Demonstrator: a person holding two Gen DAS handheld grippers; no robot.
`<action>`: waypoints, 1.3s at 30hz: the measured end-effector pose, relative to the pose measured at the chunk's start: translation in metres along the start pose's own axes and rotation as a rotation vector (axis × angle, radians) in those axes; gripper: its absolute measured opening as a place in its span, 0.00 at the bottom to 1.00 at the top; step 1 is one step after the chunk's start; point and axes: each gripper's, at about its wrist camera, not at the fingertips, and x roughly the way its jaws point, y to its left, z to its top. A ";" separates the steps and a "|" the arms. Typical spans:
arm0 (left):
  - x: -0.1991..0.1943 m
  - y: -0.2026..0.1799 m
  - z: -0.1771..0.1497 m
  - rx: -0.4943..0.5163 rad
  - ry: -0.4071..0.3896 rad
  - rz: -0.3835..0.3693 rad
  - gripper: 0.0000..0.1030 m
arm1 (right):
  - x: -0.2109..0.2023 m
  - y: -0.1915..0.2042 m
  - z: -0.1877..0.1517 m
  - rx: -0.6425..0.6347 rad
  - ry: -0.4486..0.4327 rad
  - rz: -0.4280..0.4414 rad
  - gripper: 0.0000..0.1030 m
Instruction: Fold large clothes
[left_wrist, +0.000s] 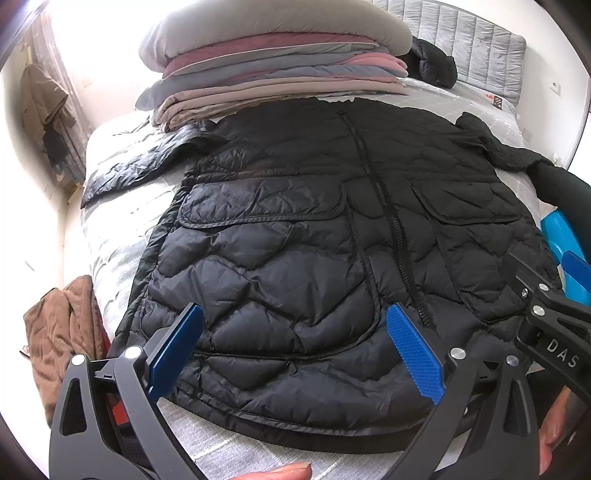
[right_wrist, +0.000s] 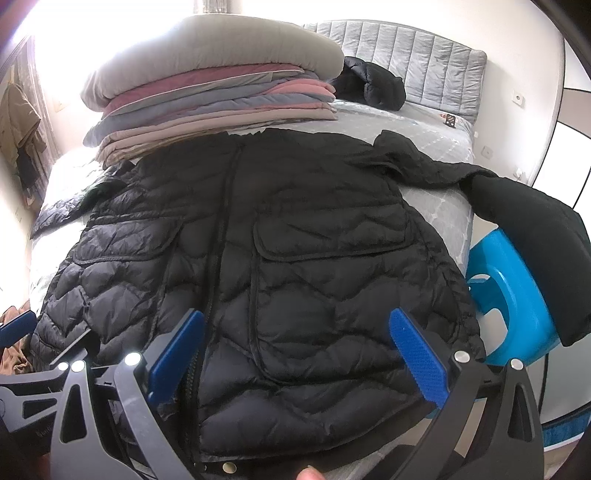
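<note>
A black quilted puffer jacket (left_wrist: 303, 236) lies flat and front side up on the bed, zipper closed, both sleeves spread out to the sides; it also fills the right wrist view (right_wrist: 280, 236). My left gripper (left_wrist: 295, 332) is open and empty, hovering just above the jacket's hem on its left half. My right gripper (right_wrist: 297, 336) is open and empty above the hem on the right half, and its body shows at the right edge of the left wrist view (left_wrist: 554, 314). The right sleeve (right_wrist: 532, 236) hangs off the bed's edge.
A tall stack of folded bedding (left_wrist: 273, 70) sits on the grey bed (left_wrist: 110, 236) right behind the jacket's collar. Another black garment (right_wrist: 373, 85) lies by the padded headboard (right_wrist: 413, 59). A blue plastic stool (right_wrist: 513, 302) stands at the right. A brown garment (left_wrist: 62, 332) hangs at the bed's left.
</note>
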 end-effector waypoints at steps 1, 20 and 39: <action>0.000 0.000 0.000 0.001 -0.001 0.001 0.93 | -0.001 0.000 0.000 0.000 -0.002 -0.001 0.94; 0.007 -0.006 0.001 0.002 0.001 -0.005 0.93 | 0.008 -0.007 0.001 0.008 -0.002 0.003 0.94; 0.046 0.007 0.005 -0.104 -0.015 -0.125 0.93 | 0.066 -0.163 0.081 0.307 -0.032 0.157 0.94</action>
